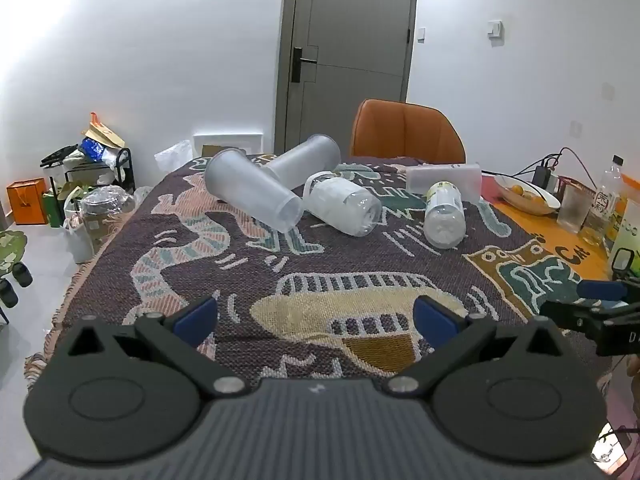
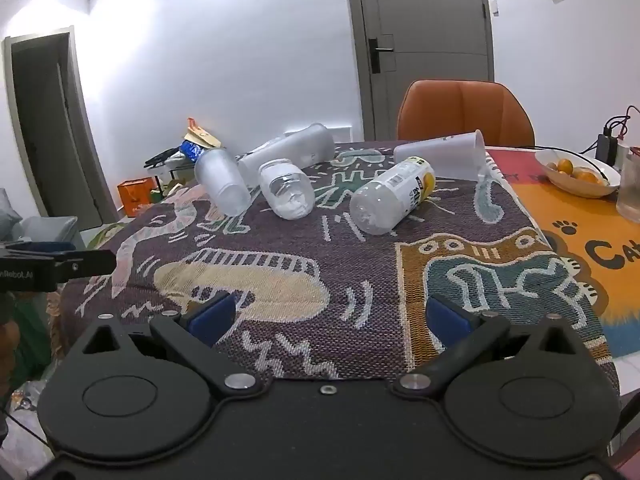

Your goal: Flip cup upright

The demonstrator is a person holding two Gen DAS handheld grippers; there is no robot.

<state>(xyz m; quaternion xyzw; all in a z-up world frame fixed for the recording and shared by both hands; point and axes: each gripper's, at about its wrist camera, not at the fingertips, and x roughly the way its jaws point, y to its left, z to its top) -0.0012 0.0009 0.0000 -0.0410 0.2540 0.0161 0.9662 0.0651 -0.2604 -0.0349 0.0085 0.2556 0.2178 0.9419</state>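
Several clear plastic cups and bottles lie on their sides at the far part of the patterned cloth. A frosted cup [image 1: 250, 192] [image 2: 222, 182] lies nearest the left, another frosted cup [image 1: 304, 160] [image 2: 290, 152] behind it. A clear bottle [image 1: 344, 204] [image 2: 286, 188] lies in the middle, a yellow-labelled one [image 1: 444, 214] [image 2: 394, 196] to its right, and a white cup [image 1: 444, 178] [image 2: 440, 152] at the back right. My left gripper [image 1: 316, 322] is open and empty over the near cloth. My right gripper [image 2: 328, 320] is open and empty, also near.
An orange chair [image 1: 406, 132] [image 2: 466, 110] stands behind the table. A bowl of oranges [image 1: 528, 196] [image 2: 578, 174], a glass [image 1: 574, 208], a bottle [image 1: 610, 188] and cables sit on the orange mat at right. Bags and clutter [image 1: 84, 184] stand on the floor at left.
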